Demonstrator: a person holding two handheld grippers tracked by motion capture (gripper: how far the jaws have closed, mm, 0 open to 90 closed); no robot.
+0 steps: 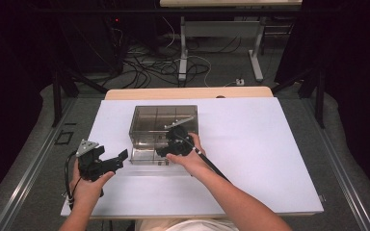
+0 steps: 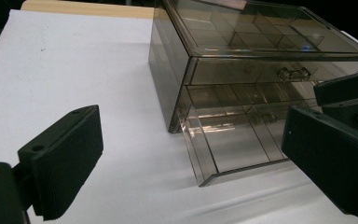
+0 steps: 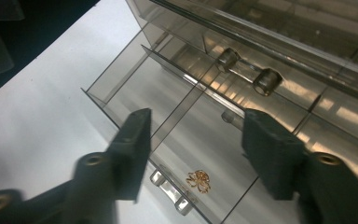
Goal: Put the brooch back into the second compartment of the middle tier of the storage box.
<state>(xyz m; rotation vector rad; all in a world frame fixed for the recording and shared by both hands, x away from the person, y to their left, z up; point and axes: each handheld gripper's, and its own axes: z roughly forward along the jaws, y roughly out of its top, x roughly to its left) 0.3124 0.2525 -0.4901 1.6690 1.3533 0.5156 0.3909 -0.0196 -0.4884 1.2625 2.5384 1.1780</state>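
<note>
1. Smoky clear drawer box (image 1: 163,126) sits mid surface (image 1: 260,159), with its lower drawer (image 3: 177,140) pulled out.
2. Small gold trinket (image 3: 198,180) lies inside the drawer, near its front handle (image 3: 170,191).
3. Right tool (image 3: 193,140) is released above the trinket, gripping nothing.
4. Left tool (image 1: 110,162) hangs released beside the box.

The drawer box (image 2: 261,51) is smoky clear plastic, glossy and smooth, throwing bright glints off its open lower drawer (image 3: 186,140). A small gold-coloured metal trinket (image 3: 198,180) shines in the lower middle of the right gripper view. The desk (image 1: 250,154) is matt white with a pale wood edge. The fingers (image 2: 65,158) are matt black, finely ribbed plastic.
</note>
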